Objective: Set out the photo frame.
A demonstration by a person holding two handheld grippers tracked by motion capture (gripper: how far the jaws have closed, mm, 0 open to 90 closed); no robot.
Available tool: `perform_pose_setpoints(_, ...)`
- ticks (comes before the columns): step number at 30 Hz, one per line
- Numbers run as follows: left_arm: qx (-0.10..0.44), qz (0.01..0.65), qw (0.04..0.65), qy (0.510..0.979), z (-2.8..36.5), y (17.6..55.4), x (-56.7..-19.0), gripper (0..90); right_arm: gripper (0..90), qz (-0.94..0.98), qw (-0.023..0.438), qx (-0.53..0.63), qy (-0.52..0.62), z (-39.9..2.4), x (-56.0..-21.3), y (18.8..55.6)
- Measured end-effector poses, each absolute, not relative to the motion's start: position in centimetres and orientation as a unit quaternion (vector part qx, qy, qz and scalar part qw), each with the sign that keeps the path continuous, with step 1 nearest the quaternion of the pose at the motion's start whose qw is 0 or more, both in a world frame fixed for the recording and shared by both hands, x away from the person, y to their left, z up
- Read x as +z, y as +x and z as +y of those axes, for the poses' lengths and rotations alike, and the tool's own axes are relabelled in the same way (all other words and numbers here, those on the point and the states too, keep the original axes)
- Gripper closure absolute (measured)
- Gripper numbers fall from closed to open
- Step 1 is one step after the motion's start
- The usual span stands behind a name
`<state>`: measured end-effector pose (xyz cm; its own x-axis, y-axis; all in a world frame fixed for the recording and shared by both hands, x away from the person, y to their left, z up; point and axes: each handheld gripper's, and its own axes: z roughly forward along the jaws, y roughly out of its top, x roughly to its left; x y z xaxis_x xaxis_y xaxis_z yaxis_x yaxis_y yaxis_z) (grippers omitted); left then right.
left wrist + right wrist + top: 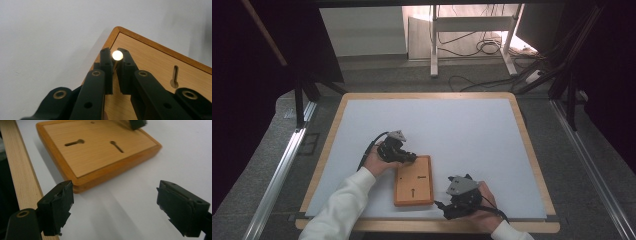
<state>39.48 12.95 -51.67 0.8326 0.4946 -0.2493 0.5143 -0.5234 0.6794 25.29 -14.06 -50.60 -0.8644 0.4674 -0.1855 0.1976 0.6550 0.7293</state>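
Observation:
An orange-brown wooden board (414,192) with keyhole-shaped slots (74,143) lies on the white table top near the front edge. In the left gripper view, my left gripper (114,51) is shut on a thin brass pin with a round shiny head (117,55), held upright over the board's corner (155,62). From above, the left gripper (410,157) sits at the board's far left corner. My right gripper (115,202) stands wide open with nothing between its jaws, low over the white surface just off the board's near right corner (100,157); from above it (452,199) is right of the board.
The white mat (452,130) is framed by a light wooden table rim (20,177), which runs close beside the right gripper's left jaw. Behind the table are a white stand (472,30) and loose cables on the floor.

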Motion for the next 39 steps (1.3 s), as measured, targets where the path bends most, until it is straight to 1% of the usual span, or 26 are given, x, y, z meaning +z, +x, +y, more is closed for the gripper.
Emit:
perform_pose_setpoints(3,-0.016,0.289,0.396,0.871,13.0,39.6,-51.7,84.1,13.9,0.897,0.188,0.362,0.17,-13.0,-50.9,25.0)
perform_pose_setpoints(8,-0.022,0.29,0.398,0.87,13.1,39.7,-51.8,84.0,12.1,0.902,0.212,0.346,0.15,-11.5,-51.3,24.6)
perform_pose_setpoints(14,-0.026,0.29,0.396,0.871,13.1,39.8,-51.7,84.0,11.8,0.908,0.231,0.326,0.127,-10.0,-51.8,24.3)
perform_pose_setpoints(15,-0.026,0.29,0.396,0.871,13.1,39.8,-51.7,84.0,11.8,0.909,0.24,0.318,0.126,-9.6,-52.0,24.2)
perform_pose_setpoints(22,-0.026,0.292,0.395,0.87,13.0,39.8,-51.7,83.9,11.8,0.911,0.255,0.306,0.111,-8.3,-52.5,24.2)
perform_pose_setpoints(30,-0.029,0.294,0.395,0.87,13.1,39.8,-51.7,83.7,12.2,0.906,0.29,0.294,0.091,-7.1,-53.0,24.1)
perform_pose_setpoints(34,-0.028,0.296,0.397,0.868,13.1,39.9,-51.7,84.0,14.5,0.903,0.312,0.286,0.081,-6.8,-53.0,23.8)
perform_pose_setpoints(36,-0.026,0.298,0.397,0.868,13.1,39.9,-51.7,84.4,17.3,0.899,0.324,0.283,0.076,-6.9,-53.0,23.7)
perform_pose_setpoints(39,-0.023,0.302,0.4,0.865,13.2,39.8,-51.8,84.5,19.9,0.899,0.325,0.282,0.078,-7.0,-52.8,23.7)
